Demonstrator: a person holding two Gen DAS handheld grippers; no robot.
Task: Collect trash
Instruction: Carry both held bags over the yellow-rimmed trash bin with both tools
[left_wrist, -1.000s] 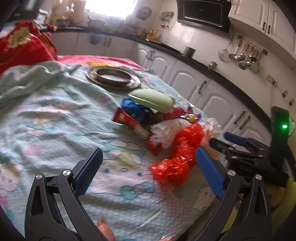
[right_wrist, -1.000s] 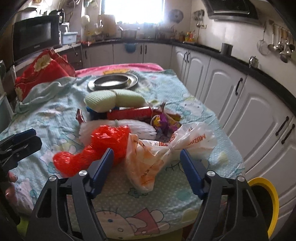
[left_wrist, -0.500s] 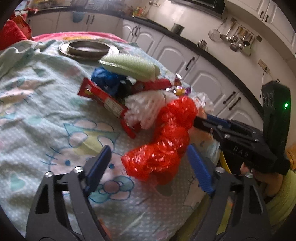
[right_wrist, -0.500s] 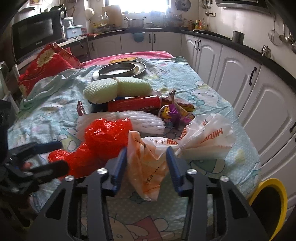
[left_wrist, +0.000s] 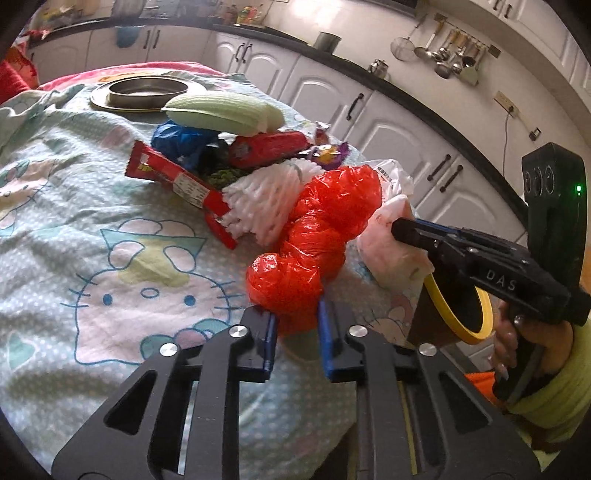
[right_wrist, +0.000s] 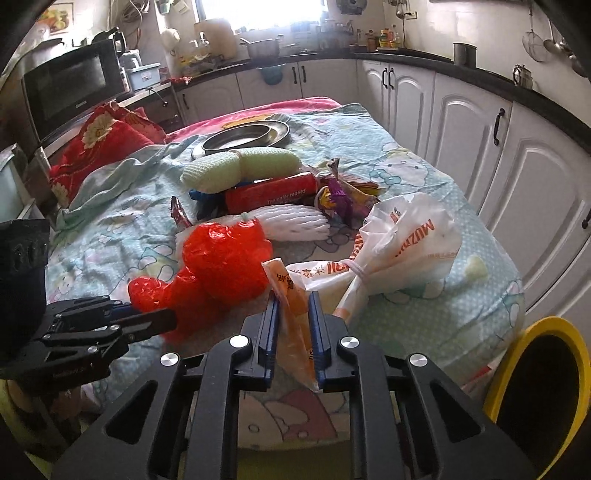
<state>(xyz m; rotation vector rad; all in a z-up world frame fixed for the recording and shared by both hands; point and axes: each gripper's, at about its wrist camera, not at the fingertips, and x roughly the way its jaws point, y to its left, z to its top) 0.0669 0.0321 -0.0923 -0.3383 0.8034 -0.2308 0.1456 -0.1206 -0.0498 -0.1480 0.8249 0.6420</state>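
Left wrist view
- Left gripper (left_wrist: 295, 325): its jaws have just been closing and now pinch the near end of the red plastic bag (left_wrist: 317, 240) between the blue pads.
- Red plastic bag: crumpled and long, lying on the patterned bedsheet (left_wrist: 110, 258) at the near edge of the trash pile; not yet lifted.
- Right gripper (left_wrist: 402, 227): enters from the right, its tip closed on the white-and-orange plastic bag (left_wrist: 388, 243).
- Bin (left_wrist: 461, 314): yellow-rimmed, standing below the sheet's edge, just beside the right gripper's handle.
- Remaining pile: long red wrapper (left_wrist: 177, 181), blue bag (left_wrist: 184, 142), white foam netting (left_wrist: 258, 203), green foam netting (left_wrist: 225, 114) — none touched.

Right wrist view
- Right gripper (right_wrist: 293, 328): jaws have just been closing; nearly together, they clamp the orange tail of the white-and-orange plastic bag (right_wrist: 406, 243).
- White-and-orange plastic bag: tied at the waist, its bulk resting on the bedsheet (right_wrist: 461, 302) ahead of the pads.
- Left gripper (right_wrist: 162, 319): at the left, closed on the red plastic bag (right_wrist: 221, 258).
- Bin (right_wrist: 543, 387): lower right, open mouth dark; contents cannot be told.
- Metal plate (right_wrist: 247, 134): behind the pile, well apart from both grippers.

Progress
- Done: two bags gripped, one per gripper.
- Left: judged early — both bags must be lifted and dropped in the bin, then the wrappers and netting collected.
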